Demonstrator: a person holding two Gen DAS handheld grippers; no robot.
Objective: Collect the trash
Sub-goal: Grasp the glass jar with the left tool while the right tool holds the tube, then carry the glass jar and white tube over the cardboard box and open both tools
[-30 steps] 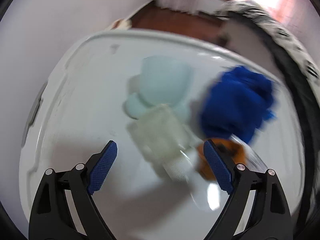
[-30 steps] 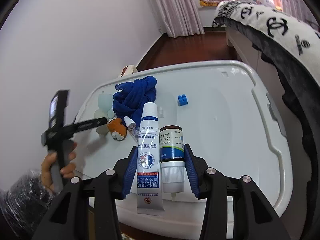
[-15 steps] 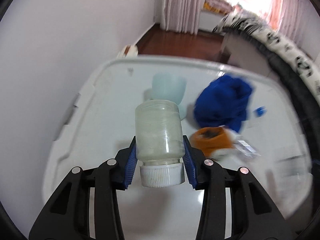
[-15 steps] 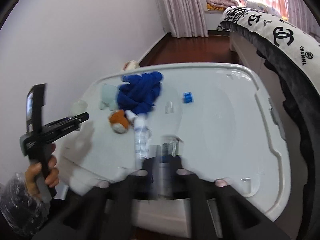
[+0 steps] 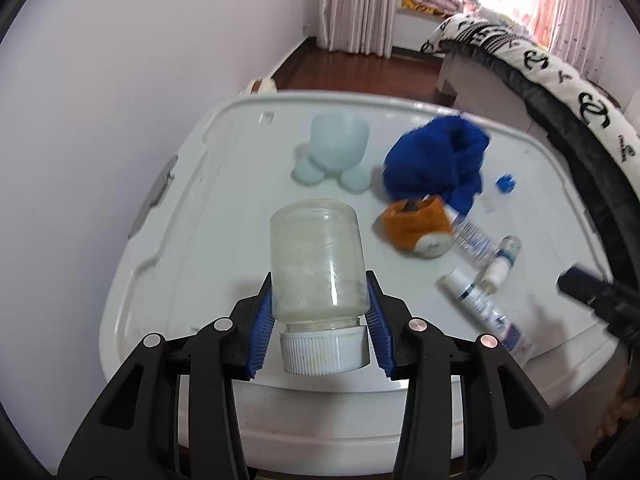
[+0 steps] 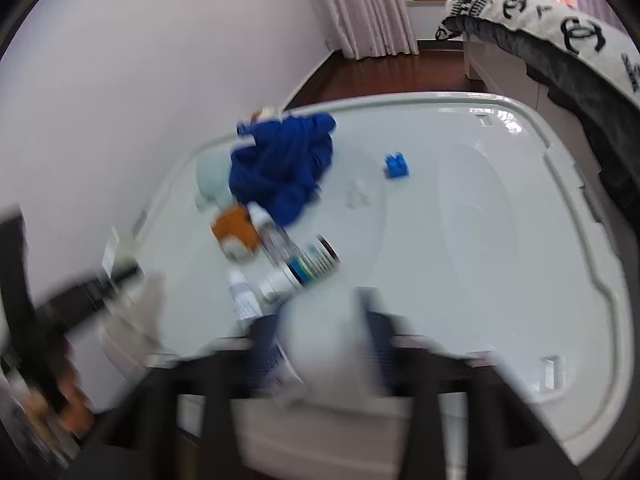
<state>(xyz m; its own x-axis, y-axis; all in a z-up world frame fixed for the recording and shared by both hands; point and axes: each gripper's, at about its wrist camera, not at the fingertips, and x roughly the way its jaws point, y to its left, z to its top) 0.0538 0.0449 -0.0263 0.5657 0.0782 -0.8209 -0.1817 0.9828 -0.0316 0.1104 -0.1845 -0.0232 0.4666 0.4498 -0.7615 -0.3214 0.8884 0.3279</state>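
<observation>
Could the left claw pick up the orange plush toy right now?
Probably not as things stand: the left claw is already shut on the clear jar, so nothing else fits between its pads. The orange plush toy itself lies uncovered on the white lid.

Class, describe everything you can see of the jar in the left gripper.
The jar is clear, cloudy-looking glass or plastic with a white ribbed screw cap, which is on. It looks empty apart from a hazy film inside. The left gripper holds it above the white lid, cap toward the camera, base pointing away. Blue pads press its sides just above the cap. Nothing else touches it.
</observation>
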